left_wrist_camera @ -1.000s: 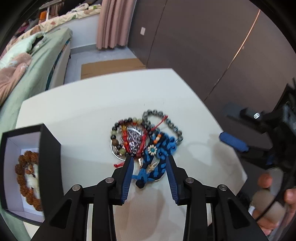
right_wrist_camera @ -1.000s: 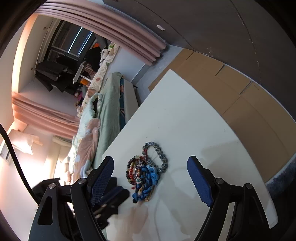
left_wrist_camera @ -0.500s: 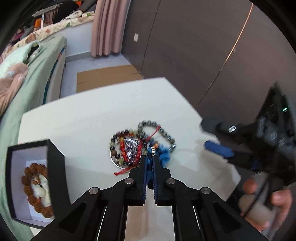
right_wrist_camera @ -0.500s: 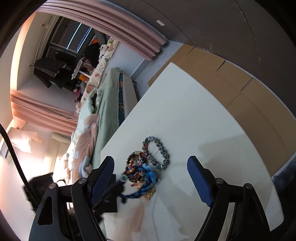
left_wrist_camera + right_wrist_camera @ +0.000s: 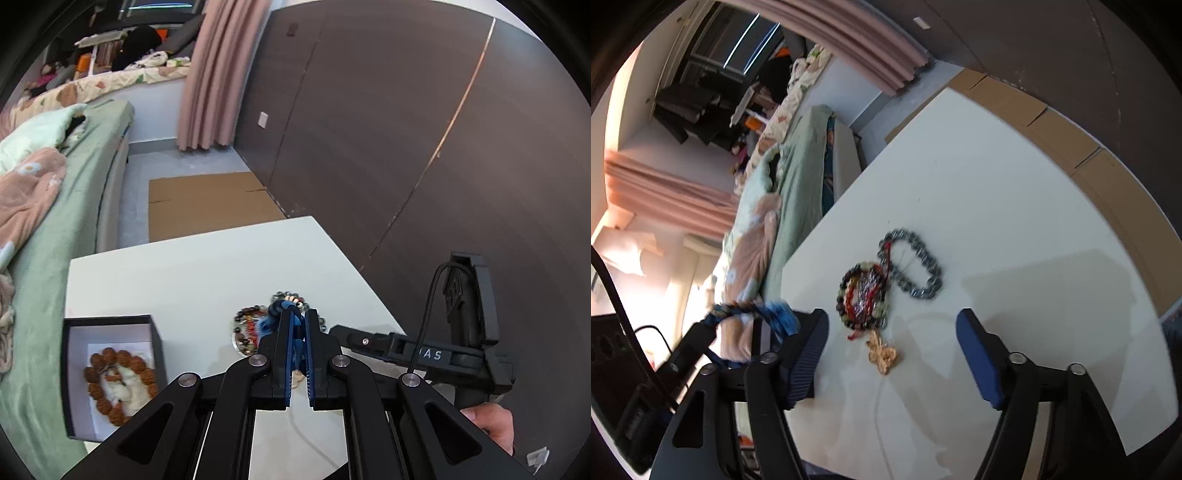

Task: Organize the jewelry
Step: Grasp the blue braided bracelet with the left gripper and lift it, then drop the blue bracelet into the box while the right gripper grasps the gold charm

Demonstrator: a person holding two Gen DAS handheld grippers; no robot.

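Observation:
My left gripper (image 5: 298, 317) is shut on a blue braided bracelet (image 5: 275, 314) and holds it lifted above the white table (image 5: 192, 273). It also shows in the right wrist view (image 5: 764, 312), hanging at the left. On the table lie a dark multicoloured bead bracelet with red cord (image 5: 862, 293), a grey bead bracelet (image 5: 916, 264) and a small gold charm (image 5: 882, 354). My right gripper (image 5: 892, 350) is open and empty, just above the charm. A black box (image 5: 110, 373) at the left holds a brown bead bracelet (image 5: 118, 384).
A bed with green and pink bedding (image 5: 40, 206) stands left of the table. Cardboard sheets (image 5: 207, 203) lie on the floor beyond. A dark wall (image 5: 406, 129) runs along the right. The right gripper's body (image 5: 443, 354) reaches in from the right.
My left gripper closed on the blue bracelet and lifted it off the pile, up and to the left. The gold charm is now uncovered. The right gripper came nearer to the pile.

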